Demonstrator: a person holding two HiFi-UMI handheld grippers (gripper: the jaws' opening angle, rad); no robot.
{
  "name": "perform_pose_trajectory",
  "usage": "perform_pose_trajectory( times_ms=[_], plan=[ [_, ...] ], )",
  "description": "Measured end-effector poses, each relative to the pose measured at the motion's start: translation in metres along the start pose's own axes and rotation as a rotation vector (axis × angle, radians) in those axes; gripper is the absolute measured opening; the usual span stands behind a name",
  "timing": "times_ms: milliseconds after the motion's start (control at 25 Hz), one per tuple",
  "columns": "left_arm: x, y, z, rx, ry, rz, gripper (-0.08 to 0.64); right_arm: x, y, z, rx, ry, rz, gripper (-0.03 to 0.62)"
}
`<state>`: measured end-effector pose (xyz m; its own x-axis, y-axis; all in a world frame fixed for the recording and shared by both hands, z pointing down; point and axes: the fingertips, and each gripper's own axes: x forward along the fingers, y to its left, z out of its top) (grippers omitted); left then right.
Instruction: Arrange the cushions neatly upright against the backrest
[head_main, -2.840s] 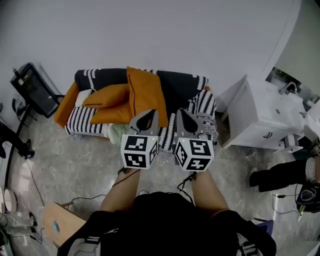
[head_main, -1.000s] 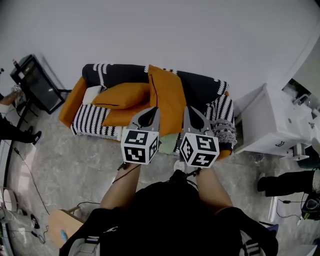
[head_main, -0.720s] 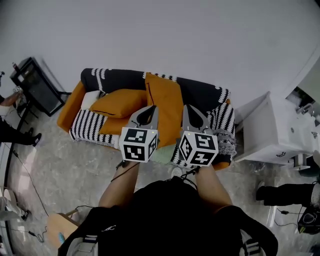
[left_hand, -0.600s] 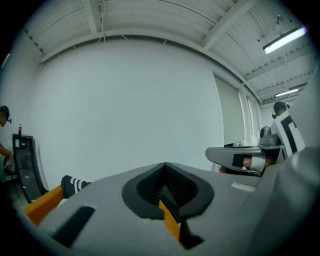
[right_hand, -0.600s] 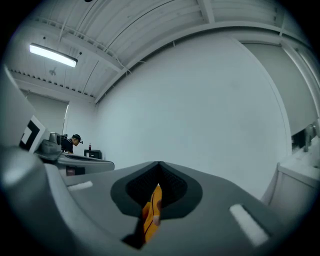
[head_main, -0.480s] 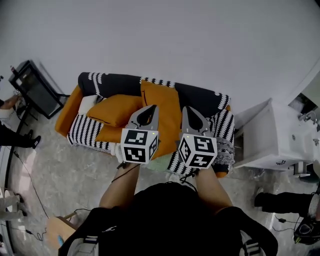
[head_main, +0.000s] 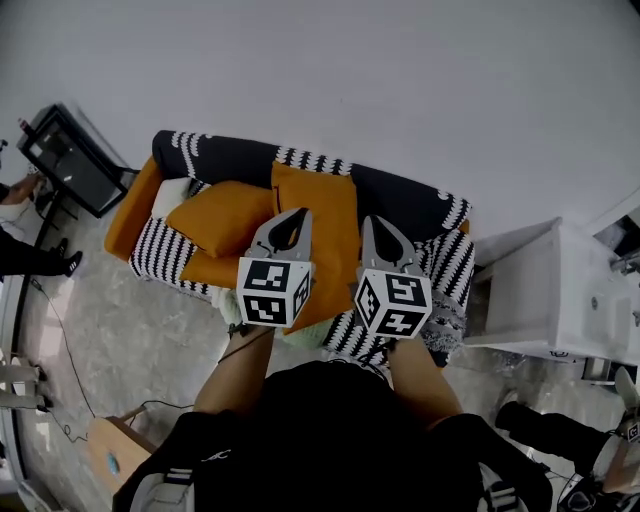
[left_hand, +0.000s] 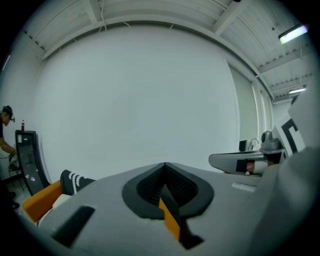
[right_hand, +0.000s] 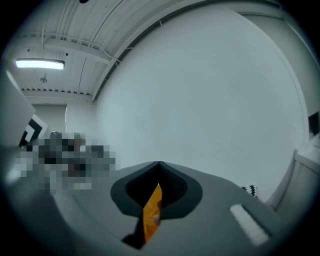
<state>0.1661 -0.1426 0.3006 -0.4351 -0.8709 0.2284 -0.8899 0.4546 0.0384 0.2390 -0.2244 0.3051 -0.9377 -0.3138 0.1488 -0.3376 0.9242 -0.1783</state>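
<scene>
Over sofa (head_main: 405, 198) | L gripper (head_main: 298, 214) + R gripper (head_main: 366, 221) side by side, near level | jaws together, empty

Light: bright, even, from the ceiling strip (right_hand: 40, 64) overhead | Shadows: soft, faint | Distortion: fisheye bulge, black corners in my gripper views | Focus: my left gripper (left_hand: 164, 170) and right gripper (right_hand: 159, 167) blur up close
</scene>
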Motion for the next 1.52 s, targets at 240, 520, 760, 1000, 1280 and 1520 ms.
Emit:
perform_pose_trajectory(
  times_ms=[240,520,760,1000,1280,1520],
  plan=[
    [0.036,0.007,-0.012,-0.016,0.05,0.057,0.006,0.033,-0.025,-0.015,0.026,0.059,0.046,0.009],
    [0.045,0.021,-0.025,0.031,0.111,0.079,0.008,0.049,-0.036,-0.031,0.093,0.089,0.054,0.009],
    [0.05,0.044,-0.037,0.039,0.143,0.054,0.008,0.051,-0.033,-0.047,0.094,0.108,0.008,0.009],
    [0.067,0.084,-0.043,0.088,0.171,-0.009,0.007,0.072,-0.024,-0.06,0.091,0.122,-0.087,0.009],
    [0.099,0.151,-0.056,0.155,0.211,-0.126,0.026,0.107,-0.001,-0.072,0.092,0.13,-0.239,0.009],
    [0.136,0.21,-0.081,0.177,0.263,-0.229,0.052,0.128,0.01,-0.106,0.118,0.168,-0.381,0.009]
  ],
)
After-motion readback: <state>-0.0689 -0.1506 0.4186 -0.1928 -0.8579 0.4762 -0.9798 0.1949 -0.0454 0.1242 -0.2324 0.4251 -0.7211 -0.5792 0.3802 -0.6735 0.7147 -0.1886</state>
